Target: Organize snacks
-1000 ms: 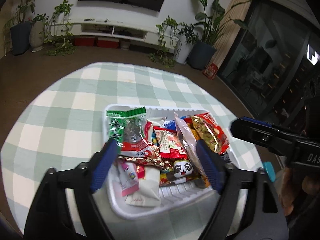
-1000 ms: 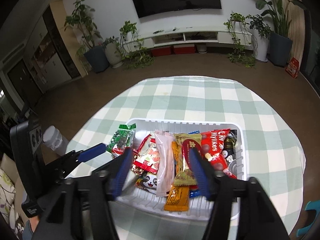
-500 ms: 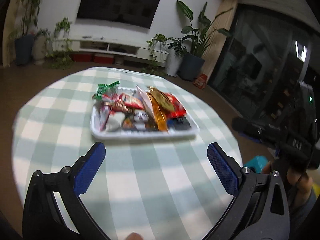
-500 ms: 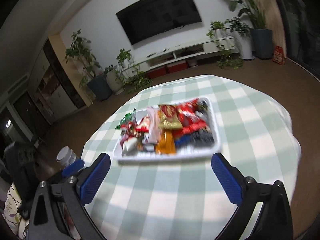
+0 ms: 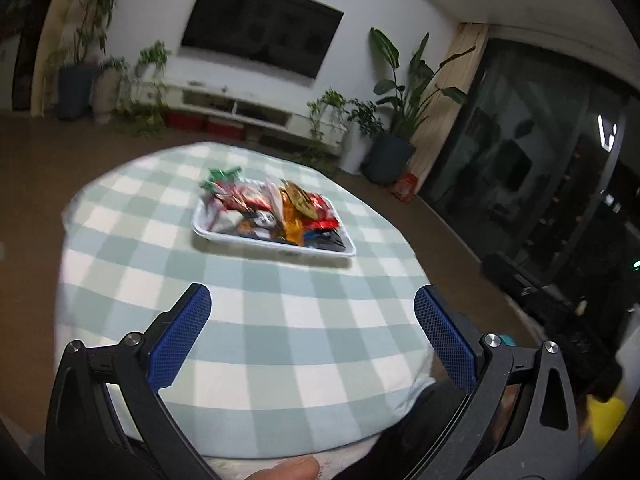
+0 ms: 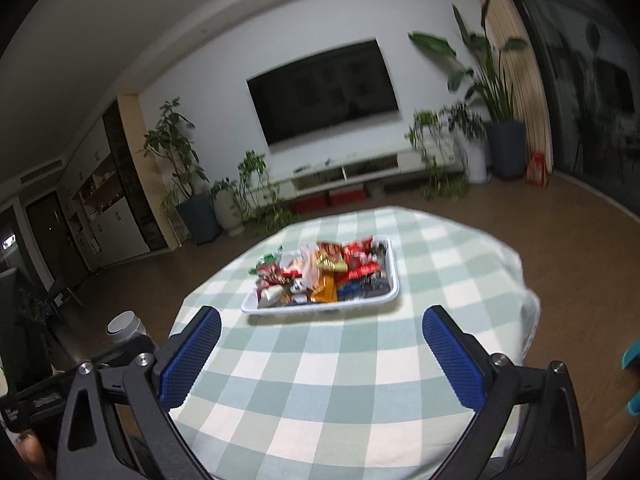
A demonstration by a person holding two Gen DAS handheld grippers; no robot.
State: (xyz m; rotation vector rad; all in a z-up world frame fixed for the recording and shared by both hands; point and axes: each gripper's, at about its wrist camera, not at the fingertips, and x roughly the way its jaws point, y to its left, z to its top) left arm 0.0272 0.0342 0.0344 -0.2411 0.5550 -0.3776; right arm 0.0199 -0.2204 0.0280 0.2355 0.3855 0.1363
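A white tray (image 5: 272, 245) (image 6: 320, 306) full of several snack packets (image 5: 280, 208) (image 6: 332, 268) in red, orange, green and white rests on the round table with a green-and-white checked cloth (image 5: 248, 320) (image 6: 340, 360). My left gripper (image 5: 310, 304) is open with nothing between its blue pads, well back from the tray near the table's front edge. My right gripper (image 6: 320, 324) is open and empty too, drawn back to the near side of the table. The right gripper's black body (image 5: 532, 292) shows at the right of the left wrist view.
Beyond the table are brown floor, a wall TV (image 6: 324, 88), a low white cabinet (image 6: 360, 172) and potted plants (image 6: 188, 184). A white round-topped object (image 6: 126, 326) stands on the floor at the left. Dark glass doors (image 5: 540, 168) run along the right. A fingertip (image 5: 288, 470) shows at the bottom.
Both grippers have pulled back from right over the tray to the table's near side and opened wide. The tray with its snacks now looks small and farther away.
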